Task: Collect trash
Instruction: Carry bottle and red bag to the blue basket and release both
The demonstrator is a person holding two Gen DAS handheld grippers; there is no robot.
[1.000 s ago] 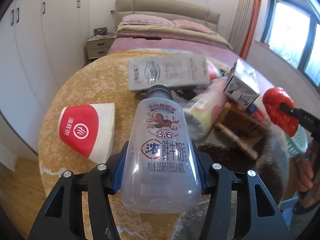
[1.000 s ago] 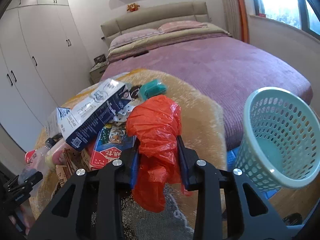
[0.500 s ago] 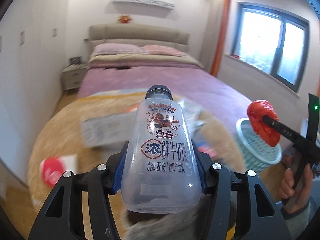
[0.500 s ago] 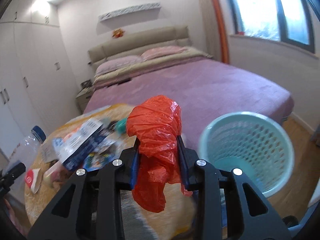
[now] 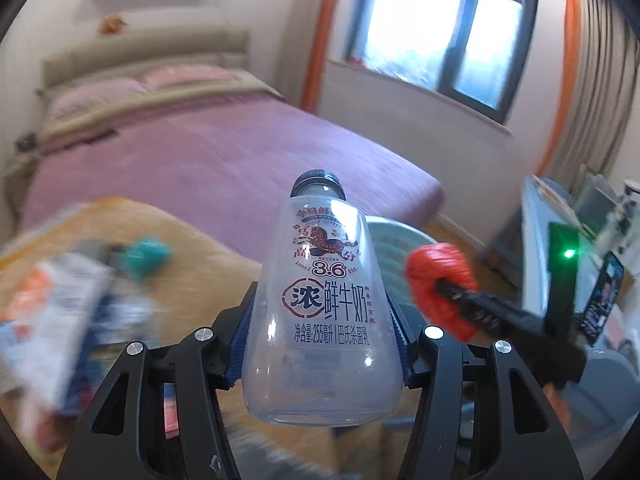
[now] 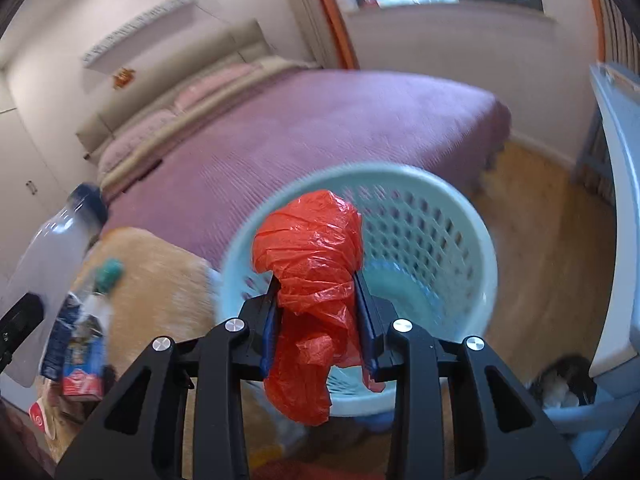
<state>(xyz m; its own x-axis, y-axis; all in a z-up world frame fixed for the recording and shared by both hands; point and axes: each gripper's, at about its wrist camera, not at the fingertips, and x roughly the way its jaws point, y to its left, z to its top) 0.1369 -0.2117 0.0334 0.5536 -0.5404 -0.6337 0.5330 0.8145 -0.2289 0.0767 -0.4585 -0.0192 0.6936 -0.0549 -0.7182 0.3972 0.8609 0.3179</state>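
My left gripper (image 5: 320,332) is shut on an empty clear milk bottle (image 5: 322,312) with a dark cap and printed label, held cap-forward. My right gripper (image 6: 318,308) is shut on a crumpled red plastic bag (image 6: 310,280), which hangs over the mouth of a pale green perforated basket (image 6: 440,240) on the floor. In the left wrist view the red plastic bag (image 5: 438,288) and the right gripper (image 5: 460,300) sit at the right, with the basket (image 5: 394,240) partly hidden behind the bottle. In the right wrist view the bottle (image 6: 48,264) shows at the left edge.
A round yellow-topped table (image 5: 192,248) at the lower left carries blurred cartons (image 5: 64,312), a teal wad (image 5: 146,254) and other litter. A purple bed (image 6: 320,120) lies behind. A white and grey cabinet (image 6: 616,208) stands at the right on a wooden floor (image 6: 540,240).
Both grippers swung right, away from the table's litter toward the basket. The basket now sits directly under the red bag. Both grips are unchanged.
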